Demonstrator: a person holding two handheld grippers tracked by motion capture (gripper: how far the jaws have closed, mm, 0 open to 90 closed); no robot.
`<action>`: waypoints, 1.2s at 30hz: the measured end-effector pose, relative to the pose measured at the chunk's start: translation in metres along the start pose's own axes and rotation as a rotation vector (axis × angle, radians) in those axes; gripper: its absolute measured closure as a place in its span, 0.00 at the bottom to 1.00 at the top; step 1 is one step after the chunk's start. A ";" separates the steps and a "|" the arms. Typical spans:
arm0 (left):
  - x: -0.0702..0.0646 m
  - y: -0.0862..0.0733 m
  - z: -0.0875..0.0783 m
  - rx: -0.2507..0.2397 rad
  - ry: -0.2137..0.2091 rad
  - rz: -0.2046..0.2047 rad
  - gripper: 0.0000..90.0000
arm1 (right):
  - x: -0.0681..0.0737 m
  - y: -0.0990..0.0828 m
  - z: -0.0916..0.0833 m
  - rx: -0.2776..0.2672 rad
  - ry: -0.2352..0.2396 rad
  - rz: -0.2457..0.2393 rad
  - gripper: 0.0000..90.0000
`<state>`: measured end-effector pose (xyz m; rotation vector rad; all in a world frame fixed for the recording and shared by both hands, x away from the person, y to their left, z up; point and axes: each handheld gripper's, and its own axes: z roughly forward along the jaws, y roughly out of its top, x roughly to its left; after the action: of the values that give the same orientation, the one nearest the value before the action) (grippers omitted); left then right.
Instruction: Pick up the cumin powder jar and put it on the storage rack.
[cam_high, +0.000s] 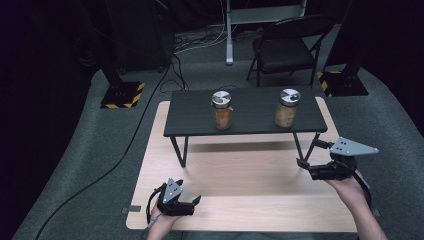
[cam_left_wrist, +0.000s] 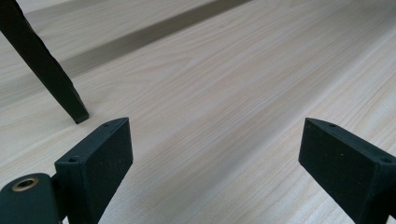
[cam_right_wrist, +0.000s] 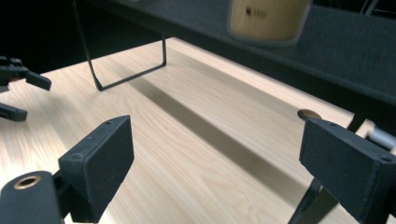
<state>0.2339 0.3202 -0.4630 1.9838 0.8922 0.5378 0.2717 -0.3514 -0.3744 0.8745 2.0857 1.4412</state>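
Note:
Two glass jars with silver lids stand on a low black shelf (cam_high: 250, 122). The left jar (cam_high: 222, 111) holds orange contents, the right jar (cam_high: 286, 109) tan contents. My left gripper (cam_high: 196, 202) rests low over the near left part of the wooden board, open, with nothing between its fingers (cam_left_wrist: 100, 163). My right gripper (cam_high: 310, 153) hovers open beside the shelf's right legs, below the right jar. In the right gripper view the base of that jar (cam_right_wrist: 268, 18) sits on the shelf edge above the wide-apart jaws.
The light wooden board (cam_high: 240, 175) lies on grey carpet and carries the shelf on thin black hairpin legs (cam_right_wrist: 126, 79). One leg (cam_left_wrist: 46, 65) stands just ahead of the left gripper. A black folding chair (cam_high: 287, 47), stand bases and cables sit behind.

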 end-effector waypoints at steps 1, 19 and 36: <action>0.000 0.000 0.000 -0.001 0.000 0.000 0.10 | 0.001 -0.005 -0.001 -0.002 0.001 0.004 0.09; -0.001 0.000 0.000 0.001 0.001 0.004 0.10 | 0.028 -0.067 -0.014 0.049 -0.060 -0.024 0.09; -0.002 0.003 0.001 0.010 0.004 0.022 0.10 | 0.040 -0.106 -0.025 0.081 -0.085 0.027 0.10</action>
<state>0.2341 0.3170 -0.4615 2.0044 0.8787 0.5512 0.2016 -0.3650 -0.4654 0.9812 2.0882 1.3172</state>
